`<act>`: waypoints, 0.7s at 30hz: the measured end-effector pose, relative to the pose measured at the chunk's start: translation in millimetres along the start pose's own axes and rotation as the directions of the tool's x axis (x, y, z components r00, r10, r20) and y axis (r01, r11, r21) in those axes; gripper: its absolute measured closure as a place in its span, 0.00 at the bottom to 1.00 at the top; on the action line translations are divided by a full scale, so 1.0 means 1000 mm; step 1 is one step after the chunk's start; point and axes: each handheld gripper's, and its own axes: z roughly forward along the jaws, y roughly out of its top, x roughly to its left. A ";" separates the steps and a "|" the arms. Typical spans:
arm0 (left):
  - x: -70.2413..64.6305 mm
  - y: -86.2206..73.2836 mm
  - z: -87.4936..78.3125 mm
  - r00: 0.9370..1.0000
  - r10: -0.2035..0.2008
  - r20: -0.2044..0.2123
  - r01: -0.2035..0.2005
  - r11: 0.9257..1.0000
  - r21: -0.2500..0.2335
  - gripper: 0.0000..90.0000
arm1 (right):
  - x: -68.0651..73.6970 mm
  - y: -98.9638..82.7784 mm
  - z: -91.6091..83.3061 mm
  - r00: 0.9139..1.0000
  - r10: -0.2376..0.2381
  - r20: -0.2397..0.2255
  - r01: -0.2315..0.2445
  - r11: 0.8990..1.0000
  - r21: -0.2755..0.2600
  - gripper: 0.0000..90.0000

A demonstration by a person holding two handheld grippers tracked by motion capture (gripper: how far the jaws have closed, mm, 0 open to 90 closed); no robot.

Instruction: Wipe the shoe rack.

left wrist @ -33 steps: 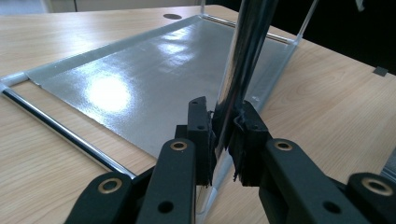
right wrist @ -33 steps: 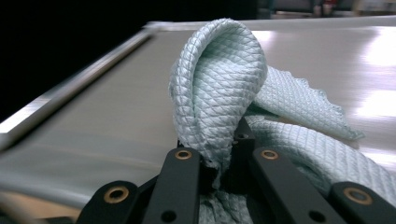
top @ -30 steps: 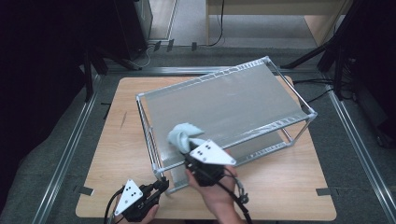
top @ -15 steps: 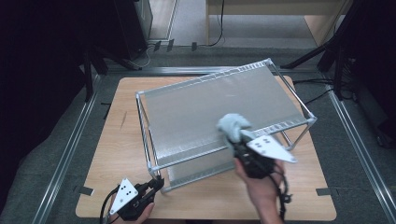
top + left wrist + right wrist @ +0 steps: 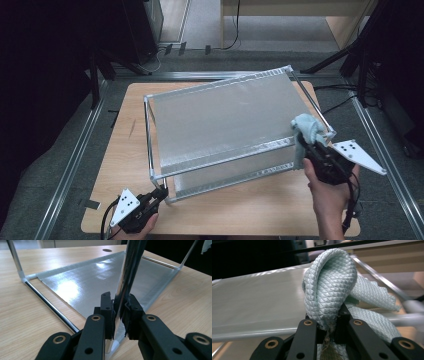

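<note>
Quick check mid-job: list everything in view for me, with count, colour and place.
rack: one, silver, two shelves, middle of table
cloth: one, pale blue, at rack's top right front corner, in right tongs
table: one, light wood, under rack
rails: metal, along the table's sides on the floor
left tongs: black, shut on rack's front left leg
right tongs: black, shut on cloth
hands: two, bottom edge

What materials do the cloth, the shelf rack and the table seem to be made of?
Cloth: a woven textile, likely microfibre, pale blue and matt; a fine diamond weave shows, with a frayed edge.
Shelf rack: probably metal; its corner post is polished and mirror-like, and its panels look like silvery sheet with soft glare.
Table: wood or wood-look laminate, light with visible grain; which one, I cannot tell.
</note>
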 end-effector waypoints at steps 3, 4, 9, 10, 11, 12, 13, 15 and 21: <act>-0.006 0.000 0.001 1.000 0.008 0.020 -0.008 1.000 0.006 0.89 | 0.029 -0.004 0.007 0.997 -0.021 -0.075 0.022 1.000 0.015 0.91; -0.008 0.000 0.001 1.000 0.009 0.028 -0.010 1.000 0.006 0.89 | 0.040 -0.006 0.010 0.993 -0.036 -0.109 0.039 0.999 0.021 0.91; -0.029 -0.001 0.009 0.998 0.030 0.064 -0.030 0.999 0.010 0.89 | 0.101 -0.017 0.020 0.954 -0.083 -0.288 0.100 0.994 0.044 0.91; -0.030 -0.001 0.010 0.998 0.026 0.064 -0.027 1.000 0.010 0.89 | 0.113 -0.019 0.020 0.943 -0.099 -0.318 0.119 0.992 0.045 0.91; -0.031 0.000 0.010 0.998 0.028 0.062 -0.028 1.000 0.010 0.89 | 0.125 -0.022 0.020 0.932 -0.117 -0.343 0.140 0.989 0.044 0.91; -0.031 0.000 0.010 0.998 0.027 0.063 -0.027 1.000 0.010 0.89 | 0.136 -0.024 0.018 0.926 -0.156 -0.344 0.178 0.983 0.034 0.90; -0.030 0.000 0.010 0.997 0.028 0.066 -0.029 0.999 0.014 0.89 | 0.145 -0.025 0.016 0.925 -0.191 -0.327 0.212 0.977 0.027 0.90; -0.030 0.001 0.010 0.997 0.028 0.065 -0.029 0.999 0.018 0.89 | 0.152 -0.026 0.013 0.916 -0.228 -0.329 0.248 0.969 0.017 0.90; -0.029 0.001 0.011 0.997 0.030 0.073 -0.031 0.999 0.020 0.89 | 0.107 -0.021 0.010 0.954 -0.142 -0.263 0.152 0.988 0.018 0.90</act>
